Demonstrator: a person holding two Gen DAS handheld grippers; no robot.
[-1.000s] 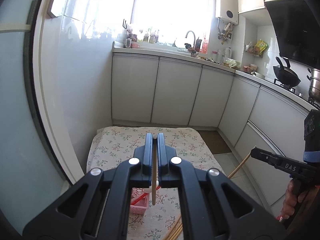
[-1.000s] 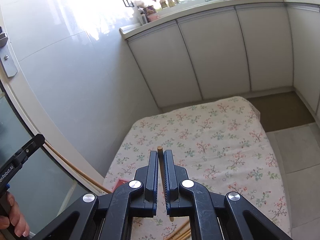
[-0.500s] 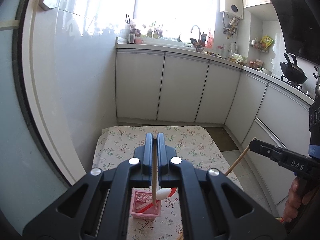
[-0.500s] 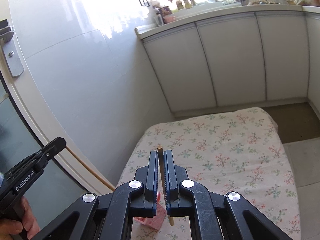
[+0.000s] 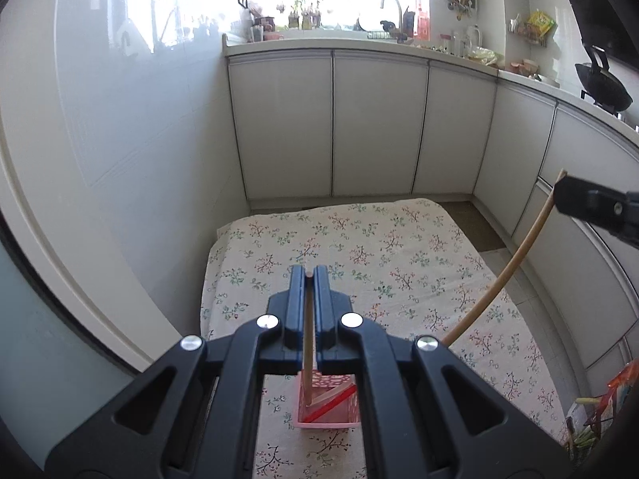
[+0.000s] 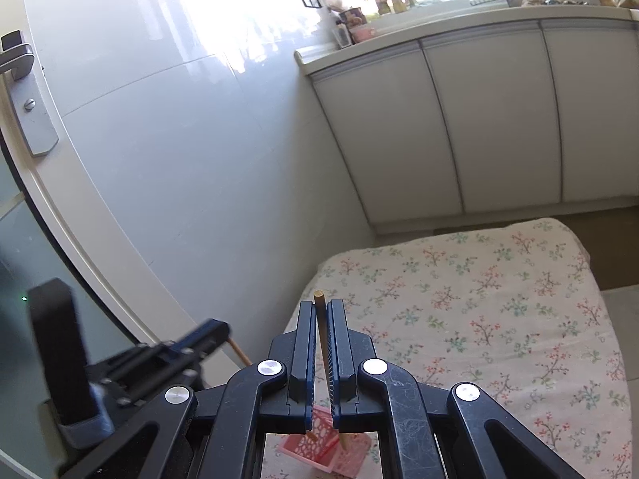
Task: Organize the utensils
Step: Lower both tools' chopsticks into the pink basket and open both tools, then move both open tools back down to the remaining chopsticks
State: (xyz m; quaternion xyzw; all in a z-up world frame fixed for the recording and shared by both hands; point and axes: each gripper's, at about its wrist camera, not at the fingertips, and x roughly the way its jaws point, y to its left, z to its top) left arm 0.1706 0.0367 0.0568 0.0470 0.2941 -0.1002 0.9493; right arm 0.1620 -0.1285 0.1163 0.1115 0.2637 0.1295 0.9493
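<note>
My left gripper (image 5: 308, 273) is shut on a wooden chopstick (image 5: 307, 359) that hangs down with its lower end inside a pink perforated holder (image 5: 326, 411). The holder stands on the floral cloth and holds a red-handled utensil (image 5: 333, 402). My right gripper (image 6: 321, 307) is shut on a second wooden chopstick (image 6: 324, 355), whose lower end hangs above the same pink holder (image 6: 327, 453). In the left wrist view the right gripper (image 5: 591, 201) shows at the right with its chopstick (image 5: 507, 271) slanting down. In the right wrist view the left gripper (image 6: 207, 335) shows at lower left.
The floral cloth covers a low table (image 5: 399, 255) beside a white wall and door frame (image 5: 80, 239). White kitchen cabinets (image 5: 379, 127) run behind and to the right. A colourful bag (image 5: 599, 411) lies at the lower right edge.
Both grippers rose and drew back over the pink holder. The left chopstick's tip now sits inside the holder, and the right gripper came nearer to it.
</note>
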